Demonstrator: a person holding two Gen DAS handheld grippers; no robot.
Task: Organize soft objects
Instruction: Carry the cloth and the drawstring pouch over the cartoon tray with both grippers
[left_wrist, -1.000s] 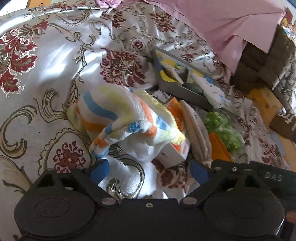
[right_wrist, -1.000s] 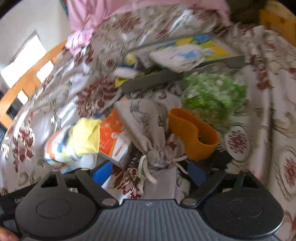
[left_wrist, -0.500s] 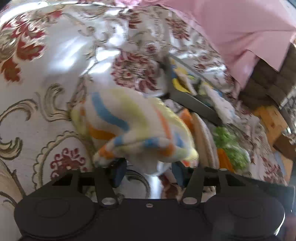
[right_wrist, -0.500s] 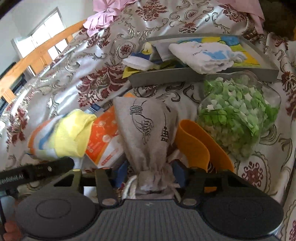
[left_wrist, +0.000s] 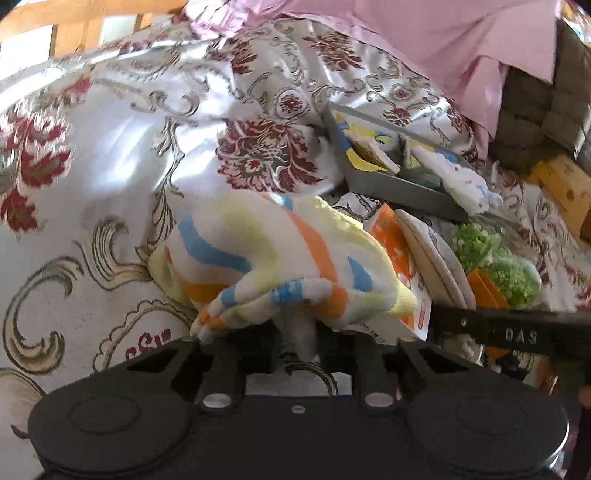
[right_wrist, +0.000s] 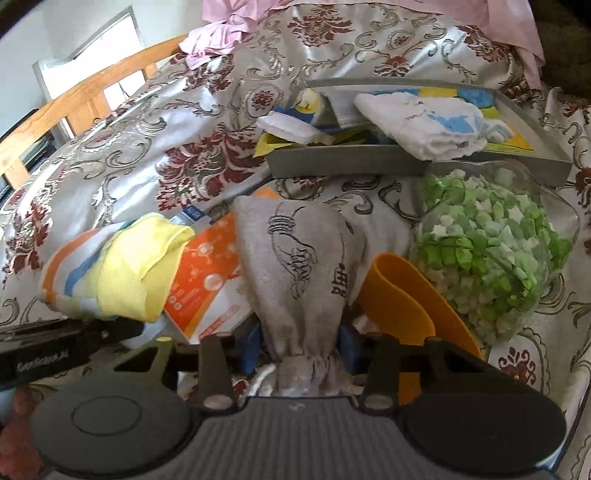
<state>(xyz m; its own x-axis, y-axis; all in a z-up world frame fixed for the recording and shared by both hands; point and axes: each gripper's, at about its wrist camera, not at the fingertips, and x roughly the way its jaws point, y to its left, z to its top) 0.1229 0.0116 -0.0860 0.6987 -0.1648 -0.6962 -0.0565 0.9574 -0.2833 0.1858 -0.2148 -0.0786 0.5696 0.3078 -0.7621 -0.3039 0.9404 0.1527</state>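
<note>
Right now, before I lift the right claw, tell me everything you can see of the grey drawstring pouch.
The grey drawstring pouch is soft, fuzzy fabric with a black line drawing and characters printed on it. Its gathered neck points toward the camera, pinched in the right claw, a white cord trailing beside it. The body lies on the floral bedspread, overlapping an orange-and-white packet and touching an orange band.

On the bedspread (right_wrist: 207, 122), my towel (right_wrist: 110, 273) lies left of the packet (right_wrist: 207, 280); the pouch (right_wrist: 295, 266) sits right of it, the tray (right_wrist: 347, 162) behind, the jar (right_wrist: 491, 251) rightmost.
</note>
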